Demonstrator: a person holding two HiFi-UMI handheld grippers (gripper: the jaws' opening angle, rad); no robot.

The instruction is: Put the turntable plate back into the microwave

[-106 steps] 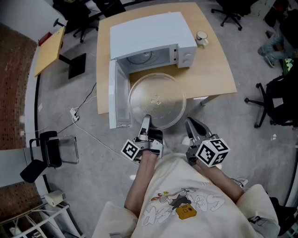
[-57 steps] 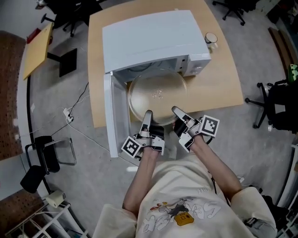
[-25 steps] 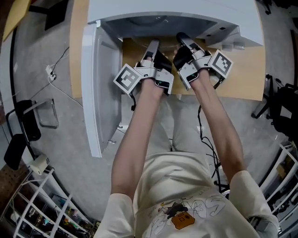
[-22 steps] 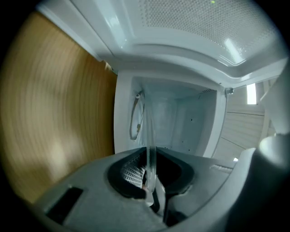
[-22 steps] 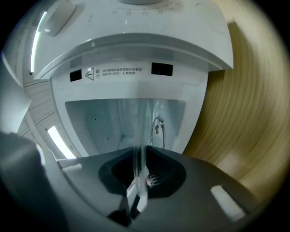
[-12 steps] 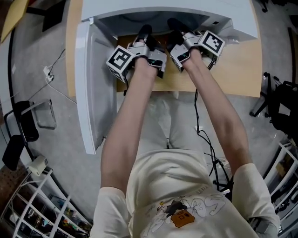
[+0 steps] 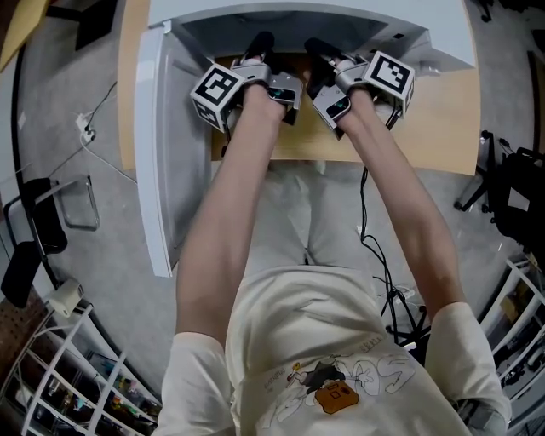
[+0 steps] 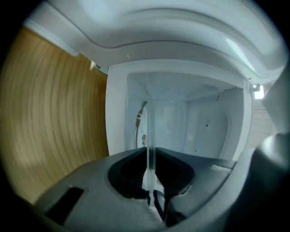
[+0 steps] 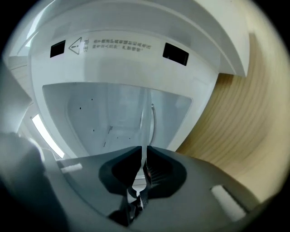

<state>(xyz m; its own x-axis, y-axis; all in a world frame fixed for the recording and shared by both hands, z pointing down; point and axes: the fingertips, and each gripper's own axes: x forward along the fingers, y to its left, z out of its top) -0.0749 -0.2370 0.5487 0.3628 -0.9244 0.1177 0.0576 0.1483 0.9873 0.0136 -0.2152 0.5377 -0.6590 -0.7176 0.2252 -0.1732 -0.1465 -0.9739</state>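
Note:
The glass turntable plate shows only edge-on, as a thin clear rim [image 8: 150, 136] between my left gripper's [image 8: 151, 181] jaws and again as a rim [image 9: 144, 131] between my right gripper's [image 9: 144, 170] jaws. The left jaws are closing on that rim; the right jaws stay shut on it. Both grippers point into the white microwave's cavity [image 8: 199, 122]. In the head view the left gripper [image 7: 260, 43] and right gripper [image 7: 313, 44] reach side by side under the microwave's front edge [image 7: 298, 10], which hides the plate.
The microwave door [image 7: 166, 153] hangs open at the left, next to my left arm. The oven stands on a wooden table [image 7: 426, 128]. On the floor are a cable [image 7: 94, 128], a chair [image 7: 43, 230] and a white rack [image 7: 60, 375].
Both grippers carried the plate from the table's front into the microwave opening. Over the last second they pushed a little farther in, the left one more.

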